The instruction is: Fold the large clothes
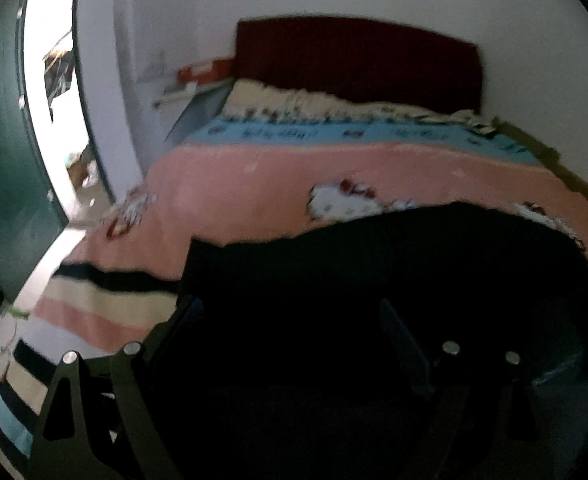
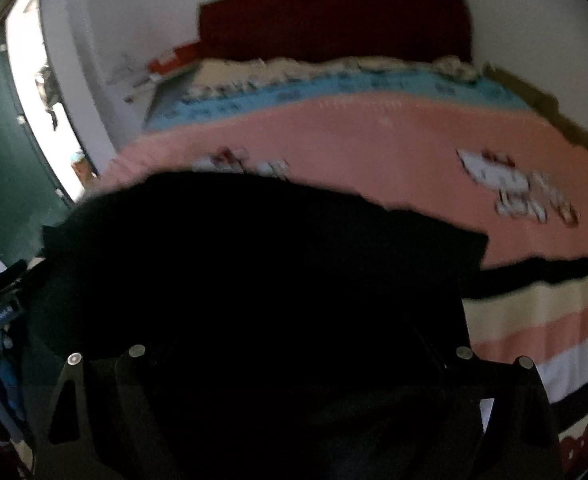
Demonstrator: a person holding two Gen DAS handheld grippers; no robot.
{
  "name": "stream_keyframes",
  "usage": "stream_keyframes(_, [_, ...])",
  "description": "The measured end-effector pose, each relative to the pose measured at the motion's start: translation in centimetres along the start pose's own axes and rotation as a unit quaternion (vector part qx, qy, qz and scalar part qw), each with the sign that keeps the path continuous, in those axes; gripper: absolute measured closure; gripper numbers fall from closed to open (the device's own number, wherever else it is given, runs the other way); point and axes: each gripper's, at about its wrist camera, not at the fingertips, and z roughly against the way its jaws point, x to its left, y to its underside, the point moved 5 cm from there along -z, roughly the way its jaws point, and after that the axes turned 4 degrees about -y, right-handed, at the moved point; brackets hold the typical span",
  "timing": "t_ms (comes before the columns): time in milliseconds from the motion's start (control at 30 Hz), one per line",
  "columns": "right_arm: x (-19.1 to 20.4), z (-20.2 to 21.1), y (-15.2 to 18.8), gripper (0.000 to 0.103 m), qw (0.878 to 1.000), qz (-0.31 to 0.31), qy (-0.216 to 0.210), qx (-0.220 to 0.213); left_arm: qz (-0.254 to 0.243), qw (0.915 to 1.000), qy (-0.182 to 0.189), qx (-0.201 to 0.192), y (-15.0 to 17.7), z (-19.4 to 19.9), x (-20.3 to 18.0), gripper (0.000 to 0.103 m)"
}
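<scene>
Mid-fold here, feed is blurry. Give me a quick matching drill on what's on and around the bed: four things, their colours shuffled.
Things:
1. garment lying on the blanket
2. headboard
3. door at the left edge
4. middle band of the blanket, with the cartoon cat prints

Colours:
A. dark green
B. pink
C. black
D. dark red

Pairs: 1-C, 2-D, 3-A, 4-B
</scene>
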Motion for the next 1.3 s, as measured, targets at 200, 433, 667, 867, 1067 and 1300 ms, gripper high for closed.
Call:
stream_keyframes(200, [3.8, -1.5, 0.7, 0.012, 0.999, 0.035, -0.036, 0.001, -0.044, 0.999, 0.005, -0.003, 1.7, -0.6, -3.3, 0.013])
stream_keyframes(433, [2.8, -3.3, 1.7, 0.007, 0.997, 0.004, -0.071, 0.008, -0.028, 0.9995, 0.011, 0.002, 2.5, -2.0, -3.4, 0.013])
stream_keyframes(667, [3.1, -3.7, 2.2, 0.006, 0.998, 0.01, -0.065, -0.006, -0.028, 0.9996, 0.004, -0.008, 3.6, -2.1, -3.6, 0.013])
stream_keyframes(867, [2.8, -4.0, 2.7, 0.005, 0.998, 0.014, -0.058, -0.013, -0.027, 0.9996, -0.001, -0.012, 4.0, -2.5, -3.5, 0.013])
stream_keyframes(1067, [2.8, -4.5, 3.0, 0.005, 0.998, 0.016, -0.055, -0.015, -0.025, 0.9996, -0.003, -0.012, 4.2, -3.0, -3.5, 0.013])
stream_keyframes(1300, [2.7, -4.7, 3.1, 0.004, 0.999, 0.014, -0.053, -0.005, -0.019, 0.9998, 0.008, 0.006, 4.4, -3.6, -3.1, 0.013])
